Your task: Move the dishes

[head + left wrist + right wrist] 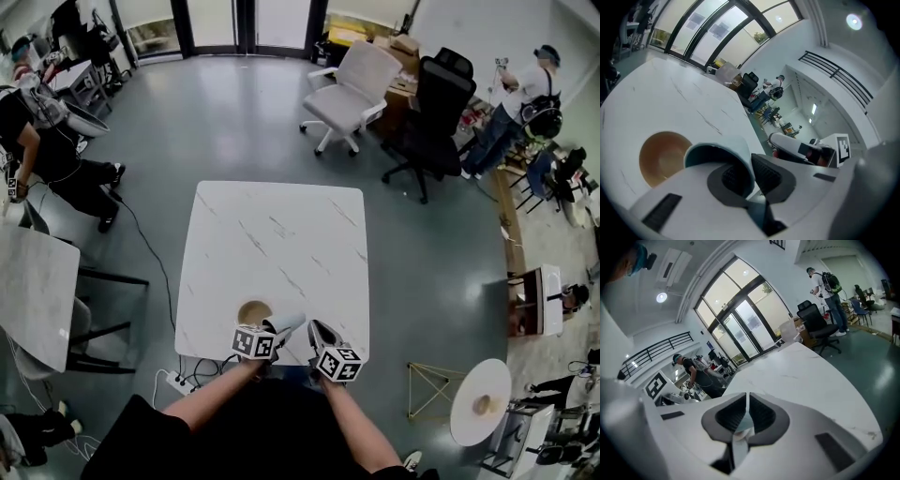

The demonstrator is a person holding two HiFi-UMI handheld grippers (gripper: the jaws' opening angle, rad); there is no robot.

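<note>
A brown bowl (253,311) stands on the white marble table (272,244) near its front edge; the left gripper view has this bowl (663,157) at lower left. My left gripper (284,327) is just right of it, shut on the rim of a pale blue cup (291,322), which is tipped on its side. In its own view the left gripper (751,161) pinches the cup's wall (733,145) between its pads. My right gripper (315,328) hovers beside it at the table's front edge. The right gripper (746,401) is shut, with no dish between its jaws.
A white office chair (352,89) and a black one (436,103) stand beyond the table's far side. A grey table (33,281) is at the left, with a power strip (178,381) and cable on the floor. A small round table (480,401) stands at lower right. People stand along the room's edges.
</note>
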